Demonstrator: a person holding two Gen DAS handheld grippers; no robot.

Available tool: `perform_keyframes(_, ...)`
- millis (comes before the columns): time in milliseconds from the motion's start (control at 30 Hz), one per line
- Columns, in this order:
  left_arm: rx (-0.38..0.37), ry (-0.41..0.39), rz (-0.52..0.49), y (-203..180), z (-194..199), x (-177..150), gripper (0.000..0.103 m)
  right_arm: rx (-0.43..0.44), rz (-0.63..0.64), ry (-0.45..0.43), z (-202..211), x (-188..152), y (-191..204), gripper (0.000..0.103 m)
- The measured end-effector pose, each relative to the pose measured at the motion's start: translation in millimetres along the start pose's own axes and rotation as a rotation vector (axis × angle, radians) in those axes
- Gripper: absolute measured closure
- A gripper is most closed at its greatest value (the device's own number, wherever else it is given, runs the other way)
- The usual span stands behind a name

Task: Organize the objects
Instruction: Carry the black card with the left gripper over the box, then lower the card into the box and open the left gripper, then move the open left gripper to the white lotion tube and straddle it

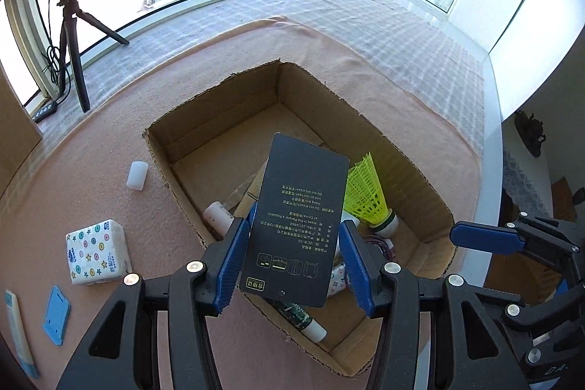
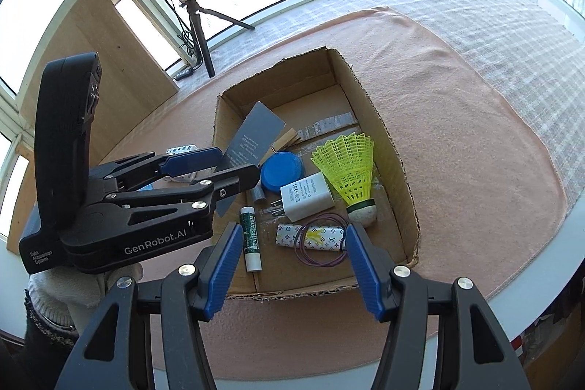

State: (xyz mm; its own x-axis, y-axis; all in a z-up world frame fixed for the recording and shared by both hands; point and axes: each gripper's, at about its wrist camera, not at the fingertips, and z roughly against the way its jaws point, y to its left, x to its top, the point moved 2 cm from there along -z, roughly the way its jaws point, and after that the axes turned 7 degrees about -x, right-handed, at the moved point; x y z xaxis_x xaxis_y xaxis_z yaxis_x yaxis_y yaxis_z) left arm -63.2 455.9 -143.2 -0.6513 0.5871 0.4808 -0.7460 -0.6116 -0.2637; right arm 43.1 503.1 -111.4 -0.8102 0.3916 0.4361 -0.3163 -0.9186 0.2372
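Left gripper fingers half-open, gripping black card above cardboard box; right gripper fingers parted, empty.

A black card bore gold print. The shuttlecock was neon yellow with a green-banded white base, the round lid blue, the charger white, the cardboard box brown, the cloth salmon pink, the tissue pack white with coloured stars and circles.
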Motion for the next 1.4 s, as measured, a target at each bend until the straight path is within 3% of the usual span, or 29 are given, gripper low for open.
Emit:
perform_keyframes(133,-0.023,0.014,0.002,-2.0,-2.5,2.3,0.047,0.002,0.000,0.001,-0.5,-0.1,-0.4,0.048)
perform_keyframes(233,-0.024,0.028,0.019,-0.4,-4.8,2.8,0.033,0.003,0.002,0.007,-1.7,0.5,-0.2,0.048)
perform_keyframes(767,0.030,-0.014,0.061,26.2,31.3,-15.9,0.032,0.019,0.033,0.014,-5.8,0.0,21.1,0.048)
perform_keyframes(1033,0.107,-0.032,0.148,76.7,66.1,-46.4,0.032,0.054,0.078,0.031,-13.3,-4.2,54.3,0.048)
perform_keyframes(1400,0.242,-0.054,0.320,175.6,125.6,-108.3,0.032,0.091,0.167,0.064,-28.0,-12.7,110.9,0.048)
